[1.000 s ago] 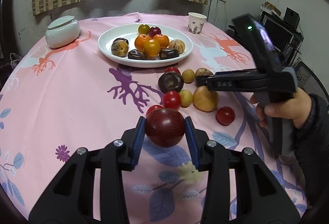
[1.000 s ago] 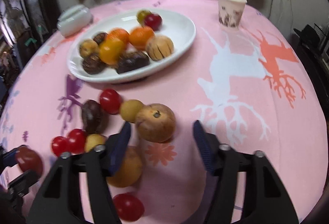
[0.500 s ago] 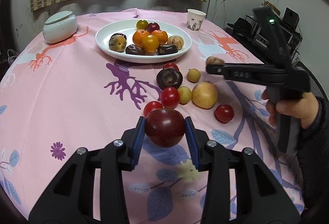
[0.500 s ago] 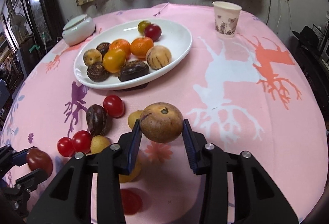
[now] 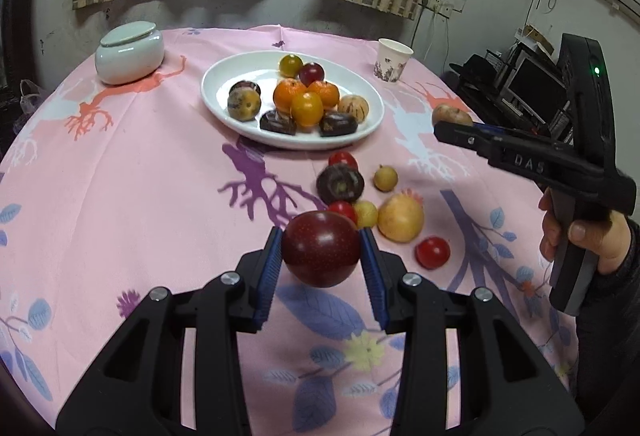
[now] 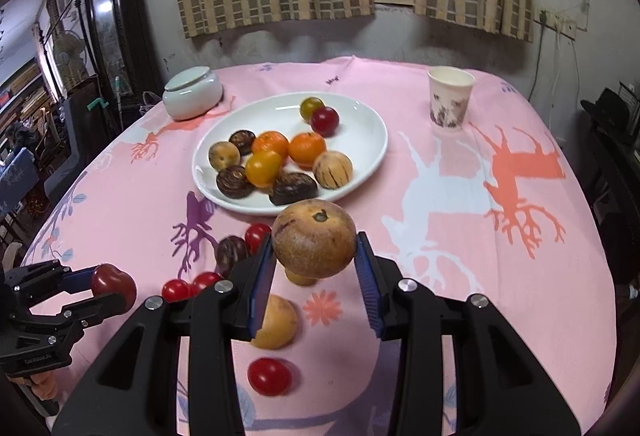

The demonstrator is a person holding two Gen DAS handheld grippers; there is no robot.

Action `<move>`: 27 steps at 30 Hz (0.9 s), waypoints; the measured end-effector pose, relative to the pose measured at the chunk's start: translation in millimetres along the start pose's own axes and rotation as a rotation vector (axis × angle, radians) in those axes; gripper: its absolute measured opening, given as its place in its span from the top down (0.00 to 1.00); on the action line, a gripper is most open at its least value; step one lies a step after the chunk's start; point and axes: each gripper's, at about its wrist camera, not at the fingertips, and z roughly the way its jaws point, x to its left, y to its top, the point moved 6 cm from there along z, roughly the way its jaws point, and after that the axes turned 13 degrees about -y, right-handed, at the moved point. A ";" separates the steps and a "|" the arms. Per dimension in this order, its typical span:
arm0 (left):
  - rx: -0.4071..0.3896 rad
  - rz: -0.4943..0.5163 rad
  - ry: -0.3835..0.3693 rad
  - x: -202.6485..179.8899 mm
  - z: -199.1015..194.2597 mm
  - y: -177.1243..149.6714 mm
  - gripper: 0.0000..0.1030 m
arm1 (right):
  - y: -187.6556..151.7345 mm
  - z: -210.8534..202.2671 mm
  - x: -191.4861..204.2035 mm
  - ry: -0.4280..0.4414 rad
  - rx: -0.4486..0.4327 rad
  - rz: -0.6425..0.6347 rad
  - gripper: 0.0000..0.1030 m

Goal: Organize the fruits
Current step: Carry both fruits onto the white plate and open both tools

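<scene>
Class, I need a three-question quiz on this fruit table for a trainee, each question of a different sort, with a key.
1. True or false: the left gripper is shut on a dark red plum.
2. What does the right gripper hold? A) a brown round fruit B) a paper cup C) a lidded jar
3. Fill in: the two oranges lie on the white ___.

Key: 1 true. 2 A. 3 plate.
</scene>
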 end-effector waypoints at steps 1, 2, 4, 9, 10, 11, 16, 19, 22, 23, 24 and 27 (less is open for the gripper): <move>-0.010 0.003 0.011 1.8 0.1 8.4 0.62 | 3.7 2.6 2.2 0.001 -0.004 -0.008 0.61; -0.026 0.019 0.032 3.3 0.8 19.9 0.62 | 9.0 6.4 6.4 0.001 -0.010 -0.018 0.61; -0.040 0.065 0.074 5.3 6.4 39.7 0.61 | 19.2 16.5 14.4 0.003 -0.015 -0.034 0.61; -0.037 0.074 0.108 24.2 44.1 86.8 0.61 | 39.5 45.6 29.6 -0.015 -0.015 -0.067 0.61; -0.035 0.067 0.110 29.4 53.7 94.9 0.61 | 42.6 52.9 31.2 -0.019 -0.008 -0.067 0.61; -0.036 0.051 0.117 35.8 63.6 101.8 0.61 | 46.5 62.0 32.6 -0.025 0.001 -0.064 0.61; 0.005 -0.010 0.139 61.1 106.0 122.7 0.62 | 55.7 97.4 35.9 -0.009 0.056 -0.010 0.61; -0.015 -0.019 0.181 71.7 112.2 128.3 0.58 | 56.9 115.2 33.4 0.039 0.118 0.048 0.59; -0.056 -0.024 0.189 71.2 100.5 128.7 0.45 | 57.9 108.8 27.2 0.072 0.111 0.094 0.52; -0.066 -0.011 0.207 69.7 95.2 127.8 0.38 | 58.4 102.3 24.1 0.072 0.090 0.099 0.41; -0.072 -0.001 0.216 68.7 90.7 126.9 0.30 | 58.1 94.4 19.3 0.062 0.060 0.113 0.37; -0.092 -0.016 0.199 64.1 73.4 118.9 0.23 | 47.4 78.6 12.9 0.093 0.067 0.126 0.36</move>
